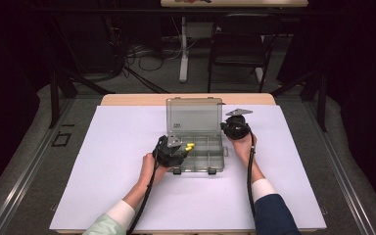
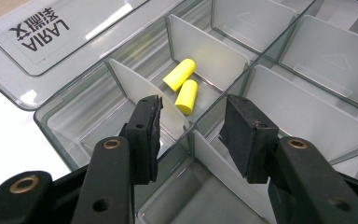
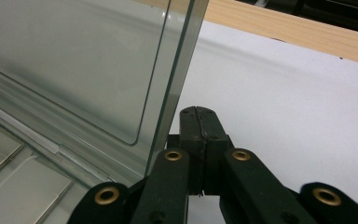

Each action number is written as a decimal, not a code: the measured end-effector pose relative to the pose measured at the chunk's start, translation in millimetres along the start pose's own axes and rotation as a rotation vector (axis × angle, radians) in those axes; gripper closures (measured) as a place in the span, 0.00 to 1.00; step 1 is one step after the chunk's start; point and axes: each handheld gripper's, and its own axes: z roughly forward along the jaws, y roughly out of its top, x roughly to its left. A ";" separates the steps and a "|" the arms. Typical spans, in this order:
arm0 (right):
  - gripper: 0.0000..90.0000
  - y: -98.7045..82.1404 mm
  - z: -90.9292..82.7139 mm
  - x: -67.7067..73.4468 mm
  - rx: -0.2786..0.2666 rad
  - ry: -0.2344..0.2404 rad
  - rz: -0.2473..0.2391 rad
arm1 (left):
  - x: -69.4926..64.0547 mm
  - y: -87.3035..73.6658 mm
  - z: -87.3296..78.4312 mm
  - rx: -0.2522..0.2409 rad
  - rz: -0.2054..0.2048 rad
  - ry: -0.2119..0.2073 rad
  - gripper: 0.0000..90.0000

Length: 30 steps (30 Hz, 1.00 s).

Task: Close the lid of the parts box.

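A clear plastic box with many compartments is seen on the white sheet that covers the desk, a little beyond the middle of the sheet. Its lid is raised and stands upright along the far edge of the box. In the left gripper view the lid carries a printed label, and the compartments are parted by pale dividers.

Two yellow earplugs are found lying together in one compartment at the left side of the box, one touching the other; in the high view they show as a yellow spot just beside the left gripper.

The left gripper is held over the near left corner of the box. Its jaws are parted widely, nothing is held between them, and they are poised above the dividers, short of the earplugs.

The right gripper is held at the right side of the box, beside the right edge of the raised lid. In the right gripper view the jaws of the right gripper are pressed fully together with nothing between them, and the edge of the lid rises just to their left; whether it is touched cannot be told.

A chair and cables are seen on the floor beyond the desk.
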 end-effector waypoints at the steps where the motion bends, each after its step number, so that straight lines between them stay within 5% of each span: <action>1: 1.00 0.2 -0.5 0.2 -0.005 -0.005 0.000 | 0.0 0.0 0.0 0.000 -0.001 0.000 0.63; 30: 1.00 1.2 -9.5 1.8 -0.073 -0.001 -0.012 | 0.1 0.0 0.1 0.000 0.001 0.001 0.63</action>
